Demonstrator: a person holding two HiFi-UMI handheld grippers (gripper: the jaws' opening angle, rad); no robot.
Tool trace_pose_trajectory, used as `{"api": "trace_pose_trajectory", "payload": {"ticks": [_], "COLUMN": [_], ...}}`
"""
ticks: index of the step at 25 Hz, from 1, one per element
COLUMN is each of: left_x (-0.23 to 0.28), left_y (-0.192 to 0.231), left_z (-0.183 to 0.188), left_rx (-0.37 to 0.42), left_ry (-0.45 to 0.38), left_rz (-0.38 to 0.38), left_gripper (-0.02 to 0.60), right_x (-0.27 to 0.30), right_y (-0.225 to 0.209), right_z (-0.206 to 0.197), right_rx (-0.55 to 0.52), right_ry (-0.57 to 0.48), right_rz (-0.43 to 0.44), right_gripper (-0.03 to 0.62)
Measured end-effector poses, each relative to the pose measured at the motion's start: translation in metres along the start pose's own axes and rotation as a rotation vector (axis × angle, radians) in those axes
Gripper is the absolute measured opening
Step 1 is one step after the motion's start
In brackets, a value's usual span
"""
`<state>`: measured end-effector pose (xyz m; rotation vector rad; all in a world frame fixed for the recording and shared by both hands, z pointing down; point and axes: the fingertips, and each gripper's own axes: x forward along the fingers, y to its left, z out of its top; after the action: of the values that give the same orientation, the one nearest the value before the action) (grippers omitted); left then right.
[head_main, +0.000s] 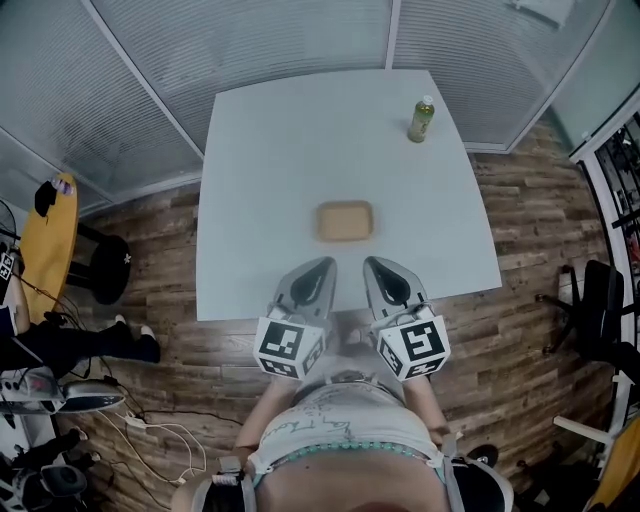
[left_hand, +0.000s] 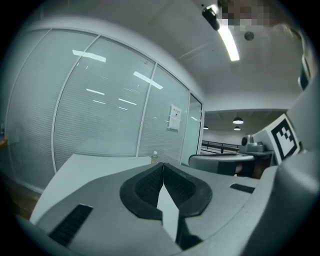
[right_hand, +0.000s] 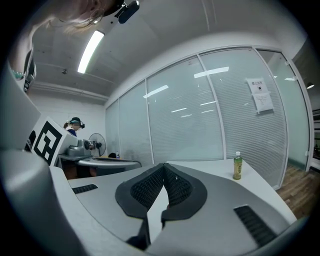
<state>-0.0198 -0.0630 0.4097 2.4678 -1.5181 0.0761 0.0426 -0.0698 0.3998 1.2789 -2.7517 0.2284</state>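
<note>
As neither holds anything, the left gripper and right gripper hover, each pressed together, over the worktop near the tan tray.

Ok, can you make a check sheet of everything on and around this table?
Surface: white table, holds two things.
Job's things: tan tray, nearest both grippers, untouched.
Clutter: green bottle, upright at the far right corner.
Grippers: left gripper and right gripper both shut, nothing between the jaws.
Cables: white cables on the floor at left.
Surroundings: glass walls with blinds, wooden floor, black chair.
</note>
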Motion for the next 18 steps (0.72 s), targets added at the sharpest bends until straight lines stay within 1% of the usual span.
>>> {"api": "trace_pose_trajectory", "payload": {"ticks": [2, 3, 5, 9, 18], "left_x": [0.007, 0.011, 0.022, 0.048, 0.085], "left_y": [0.0, 0.0, 0.002, 0.014, 0.052], "left_z": [0.004, 0.006, 0.01, 0.014, 0.033], "left_rx": [0.037, 0.039, 0.028, 0.033, -0.002], "left_ry": [0.001, -0.002, -0.008, -0.003, -0.03], "left_rz": [0.002, -0.007, -0.033, -0.066, -0.096], "left_gripper": [0.003, 0.003, 0.003, 0.003, 0.003], "right_x": [0.004, 0.007, 0.016, 0.037, 0.089], "right_y": [-0.006, -0.01, -0.017, -0.031, -0.047], "right_z": [0.001, 0.001, 0.004, 0.01, 0.023], "right_rx": [0.008, 0.008, 0.008, 0.006, -0.023], "right_ry": [-0.005, -0.007, -0.013, -0.016, -0.002], "right_rz": [-0.007, -0.011, -0.023, -0.043, -0.053], "right_gripper": [0.0, 0.0, 0.0, 0.0, 0.0]}}
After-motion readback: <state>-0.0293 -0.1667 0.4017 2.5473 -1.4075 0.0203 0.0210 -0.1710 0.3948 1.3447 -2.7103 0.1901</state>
